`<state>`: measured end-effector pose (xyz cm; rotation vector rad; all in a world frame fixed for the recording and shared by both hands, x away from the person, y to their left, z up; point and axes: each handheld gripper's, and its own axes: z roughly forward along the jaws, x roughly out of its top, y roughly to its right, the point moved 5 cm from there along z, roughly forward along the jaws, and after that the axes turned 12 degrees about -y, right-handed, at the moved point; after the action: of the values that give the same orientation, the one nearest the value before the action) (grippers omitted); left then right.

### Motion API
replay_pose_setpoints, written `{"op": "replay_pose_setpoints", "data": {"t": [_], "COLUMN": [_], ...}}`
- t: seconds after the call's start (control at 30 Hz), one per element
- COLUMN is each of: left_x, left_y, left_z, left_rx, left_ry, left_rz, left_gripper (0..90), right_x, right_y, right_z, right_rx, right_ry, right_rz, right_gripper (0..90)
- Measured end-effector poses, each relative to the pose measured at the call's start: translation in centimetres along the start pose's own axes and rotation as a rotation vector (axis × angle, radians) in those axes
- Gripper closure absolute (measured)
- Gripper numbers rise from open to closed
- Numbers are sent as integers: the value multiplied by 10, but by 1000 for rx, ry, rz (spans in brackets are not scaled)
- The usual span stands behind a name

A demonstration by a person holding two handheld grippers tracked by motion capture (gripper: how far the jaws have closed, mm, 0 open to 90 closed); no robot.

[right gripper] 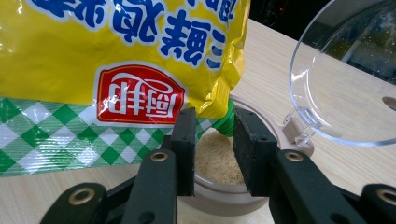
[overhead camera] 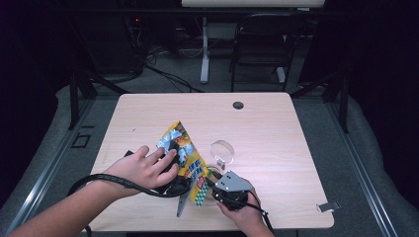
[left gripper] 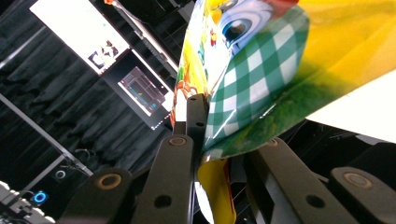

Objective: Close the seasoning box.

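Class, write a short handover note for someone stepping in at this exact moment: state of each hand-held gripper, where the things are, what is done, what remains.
Left hand-held gripper: shut on the seasoning bag, holding it tilted, corner down, above the jar.
Right hand-held gripper: jaws a little apart around the bag's lowest corner, just above the jar; whether they pinch it cannot be told.
Jar: on the table, clear hinged lid flipped open, pale granules already inside.
Done: lid opened, bag positioned over the mouth, jar partly filled.
Left: probably finish pouring, set the bag down, close the lid.
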<state>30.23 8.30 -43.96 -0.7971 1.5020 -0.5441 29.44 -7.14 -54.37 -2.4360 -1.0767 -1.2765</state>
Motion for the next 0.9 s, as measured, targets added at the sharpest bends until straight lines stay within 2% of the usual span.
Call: {"op": "replay_pose_setpoints", "data": {"t": [0.1,0.17,0.23,0.33,0.63,0.9], "left_x": [-1,-1,-1,-3,-4,-5], "left_y": [2,4,5,8,14,20], "left_z": [1,2,3,3,7,9], "left_rx": [-11,-35,-31,-54,-66,-98], "left_ry": [1,11,17,10,21,25], "left_rz": [-8,-27,-37,-36,-67,-95], "left_gripper": [832,832,833,833,834,834], "right_x": [0,0,0,0,0,1], "right_y": [0,0,0,0,-1,-1], "right_z": [0,0,0,0,1,0], "right_rx": [-1,1,-1,0,-3,-1], "right_ry": [-2,-3,-4,-4,5,10], "right_rz": [-2,-2,-4,-4,2,2], "right_gripper": [697,696,696,696,696,692]}}
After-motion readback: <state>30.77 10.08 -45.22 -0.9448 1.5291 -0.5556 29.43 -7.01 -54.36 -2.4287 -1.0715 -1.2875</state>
